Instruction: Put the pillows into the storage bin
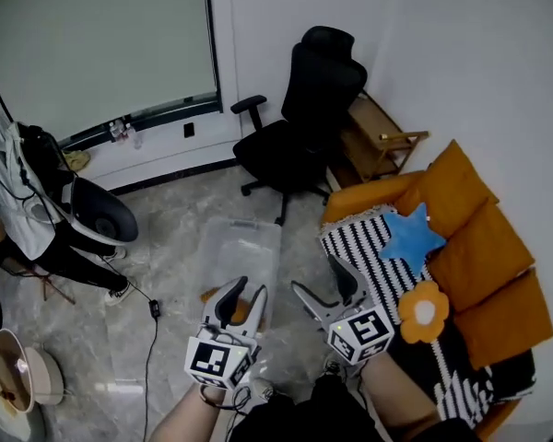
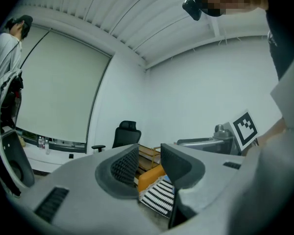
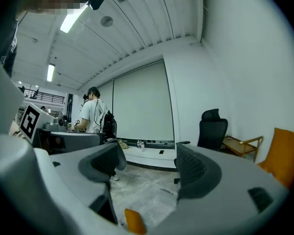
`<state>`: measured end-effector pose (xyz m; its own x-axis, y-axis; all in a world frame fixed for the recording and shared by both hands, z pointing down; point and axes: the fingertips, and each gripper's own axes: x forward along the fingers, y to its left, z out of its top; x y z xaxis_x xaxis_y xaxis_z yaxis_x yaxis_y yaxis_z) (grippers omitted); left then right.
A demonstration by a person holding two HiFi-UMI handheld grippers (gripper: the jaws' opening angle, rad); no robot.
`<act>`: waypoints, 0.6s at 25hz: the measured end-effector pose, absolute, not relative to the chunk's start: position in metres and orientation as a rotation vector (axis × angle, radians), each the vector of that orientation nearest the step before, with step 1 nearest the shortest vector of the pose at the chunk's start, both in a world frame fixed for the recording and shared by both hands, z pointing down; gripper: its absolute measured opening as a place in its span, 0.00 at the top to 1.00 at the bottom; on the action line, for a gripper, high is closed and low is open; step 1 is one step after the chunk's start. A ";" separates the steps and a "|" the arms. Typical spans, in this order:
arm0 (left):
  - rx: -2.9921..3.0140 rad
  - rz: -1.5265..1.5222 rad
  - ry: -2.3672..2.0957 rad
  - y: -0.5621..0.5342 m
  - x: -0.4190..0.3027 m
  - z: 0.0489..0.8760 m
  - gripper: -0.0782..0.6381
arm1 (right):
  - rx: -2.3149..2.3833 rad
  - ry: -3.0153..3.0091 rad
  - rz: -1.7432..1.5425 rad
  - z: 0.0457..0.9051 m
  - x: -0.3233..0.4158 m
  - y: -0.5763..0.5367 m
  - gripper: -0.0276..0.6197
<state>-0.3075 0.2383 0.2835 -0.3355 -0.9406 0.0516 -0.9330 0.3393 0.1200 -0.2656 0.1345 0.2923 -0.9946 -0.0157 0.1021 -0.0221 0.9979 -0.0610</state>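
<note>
Nearest the camera, the left hand-held gripper [image 1: 251, 293] and the right hand-held gripper [image 1: 318, 276] are held side by side above the floor [image 1: 166, 247], each pointing about level. The left one's jaws stand apart with nothing between them; its own view looks through the gap at the distant sofa. The right one's jaws also stand apart and empty, with only floor and the bin beyond them.

Just past the left gripper's tips, an orange pillow [image 1: 239, 310] lies at the near end of the clear storage bin [image 1: 242, 239], which sits on the floor; the gripper hides part of the pillow.

To the right of the bin is the sofa [image 1: 484, 247] with orange back cushions and a black-and-white striped blanket [image 1: 364, 247] over its seat. A blue star pillow [image 1: 411, 238] rests on the blanket against the cushions. An orange flower pillow [image 1: 423, 311] lies nearer the camera on the same seat, apart from the star.

Farther off, a black office chair [image 1: 304, 118] stands beyond the bin, with a wooden stand [image 1: 380, 138] beside it against the wall. A person [image 1: 18, 201] stands at the far left by the window blind [image 1: 92, 44].
</note>
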 end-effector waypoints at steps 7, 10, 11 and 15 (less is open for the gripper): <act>1.892 -0.014 -2.319 0.164 -0.238 0.292 0.71 | 0.260 -3.039 0.129 0.297 -0.181 0.064 0.37; 1.939 0.014 -2.272 0.127 -0.205 0.291 0.72 | 0.343 -3.043 0.146 0.296 -0.139 0.029 0.37; 1.950 0.015 -2.255 0.114 -0.193 0.292 0.73 | 0.368 -3.041 0.151 0.297 -0.125 0.017 0.37; 2.039 -0.019 -2.193 0.058 -0.129 0.301 0.73 | 0.475 -3.019 0.175 0.308 -0.055 -0.035 0.37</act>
